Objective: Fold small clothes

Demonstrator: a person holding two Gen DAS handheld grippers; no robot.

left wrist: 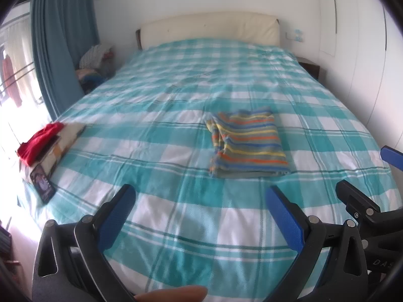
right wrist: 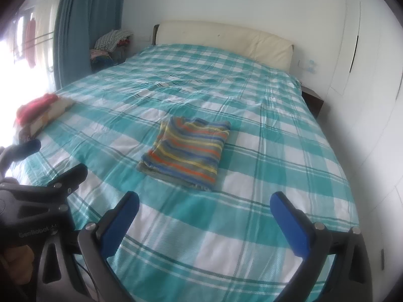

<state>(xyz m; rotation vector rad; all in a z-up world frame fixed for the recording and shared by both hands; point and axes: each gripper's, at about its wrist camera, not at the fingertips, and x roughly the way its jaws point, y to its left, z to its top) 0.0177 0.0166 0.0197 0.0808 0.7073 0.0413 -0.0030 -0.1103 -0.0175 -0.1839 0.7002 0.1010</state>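
The striped garment (left wrist: 248, 143) lies folded mid-bed at my twelve o'clock, both my left tongs (left wrist: 201, 216) and right tongs (right wrist: 205, 222) gaping wide and empty, so a careless one-layer pinch could undo its folds.

The bed (left wrist: 176, 130) lies bare between both claws and the folded striped garment (left wrist: 248, 143), so the near approach is unblocked; wide bare cover runs beyond it to the headboard (left wrist: 209, 29); a stack of clothes (left wrist: 47, 141) takes the left edge, well apart; the right claw (right wrist: 204, 216) and left claw (left wrist: 201, 206) gape side by side, close together.
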